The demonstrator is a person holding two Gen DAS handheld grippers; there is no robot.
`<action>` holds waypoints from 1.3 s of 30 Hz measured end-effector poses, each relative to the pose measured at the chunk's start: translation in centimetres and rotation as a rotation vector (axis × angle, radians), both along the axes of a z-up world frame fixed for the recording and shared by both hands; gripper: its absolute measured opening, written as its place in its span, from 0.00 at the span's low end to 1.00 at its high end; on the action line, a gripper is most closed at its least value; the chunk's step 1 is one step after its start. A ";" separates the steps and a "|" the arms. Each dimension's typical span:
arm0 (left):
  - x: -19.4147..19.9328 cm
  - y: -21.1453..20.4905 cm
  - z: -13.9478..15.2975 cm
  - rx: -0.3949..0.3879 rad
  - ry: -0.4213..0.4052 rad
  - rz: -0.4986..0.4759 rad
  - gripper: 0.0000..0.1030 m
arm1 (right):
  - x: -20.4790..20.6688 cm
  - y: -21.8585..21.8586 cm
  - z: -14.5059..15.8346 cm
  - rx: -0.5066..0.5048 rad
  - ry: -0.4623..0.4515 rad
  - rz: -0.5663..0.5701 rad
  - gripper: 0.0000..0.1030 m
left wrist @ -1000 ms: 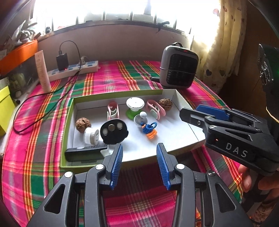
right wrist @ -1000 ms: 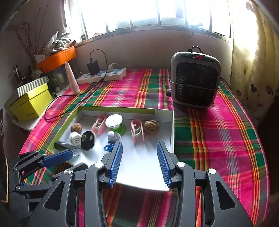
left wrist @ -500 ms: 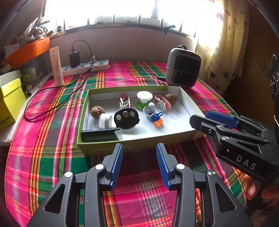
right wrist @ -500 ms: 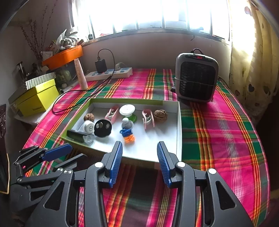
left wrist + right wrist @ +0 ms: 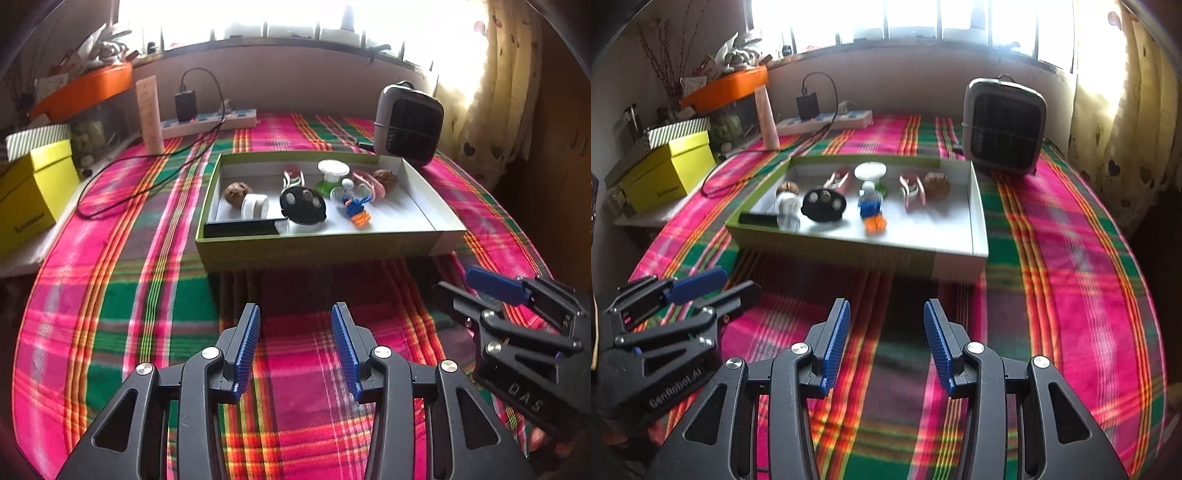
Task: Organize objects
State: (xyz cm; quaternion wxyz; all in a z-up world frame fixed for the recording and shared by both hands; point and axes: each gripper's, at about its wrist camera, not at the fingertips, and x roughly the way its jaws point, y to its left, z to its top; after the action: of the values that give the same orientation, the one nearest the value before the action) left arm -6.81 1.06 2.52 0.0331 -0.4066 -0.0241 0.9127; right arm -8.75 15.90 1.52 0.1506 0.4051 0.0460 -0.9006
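A green-sided box (image 5: pixel 325 245) (image 5: pixel 849 253) with a white inside stands on the plaid cloth. It holds several small things: two walnuts (image 5: pixel 235 192) (image 5: pixel 385 177), a white jar (image 5: pixel 255 205), a black oval case (image 5: pixel 303 207) (image 5: pixel 823 204), a white-and-green spool (image 5: pixel 332 175), pink clips (image 5: pixel 913 188), a blue-and-orange toy (image 5: pixel 357 214) (image 5: pixel 872 214) and a black bar (image 5: pixel 242 228). My left gripper (image 5: pixel 295 345) is open and empty, well short of the box. My right gripper (image 5: pixel 886 343) is open and empty, also short of it.
A grey heater (image 5: pixel 408 125) (image 5: pixel 1004 129) stands behind the box at the right. A power strip with a charger (image 5: pixel 207 120), a cream tube (image 5: pixel 149 114), a yellow box (image 5: pixel 33 195) and an orange tray (image 5: pixel 85 88) line the back left. A curtain (image 5: pixel 1123 110) hangs at the right.
Both grippers have drawn back from over the box toward the near side of the table. The box now looks farther off. Both stay open and empty.
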 end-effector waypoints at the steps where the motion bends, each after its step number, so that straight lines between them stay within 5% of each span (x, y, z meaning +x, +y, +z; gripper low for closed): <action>1: 0.1 0.0 -0.2 0.003 -0.005 0.004 0.38 | 0.1 0.1 -0.2 0.002 -0.005 -0.006 0.48; 10: 0.5 -0.2 -1.6 0.025 -0.052 0.015 0.38 | 1.0 0.8 -1.2 0.009 -0.024 -0.040 0.48; 22: 1.5 0.6 -2.0 -0.041 -0.032 0.023 0.39 | 1.4 1.2 -1.9 0.022 -0.039 -0.072 0.48; 39: 2.2 1.6 -2.3 -0.065 -0.026 0.044 0.55 | 1.7 1.1 -2.1 0.042 -0.031 -0.075 0.49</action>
State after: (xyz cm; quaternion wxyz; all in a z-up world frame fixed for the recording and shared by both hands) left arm -4.59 2.70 0.25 -0.0005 -0.4185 -0.0037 0.9082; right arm -7.09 16.96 -0.57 0.1089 0.4237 0.0475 -0.8980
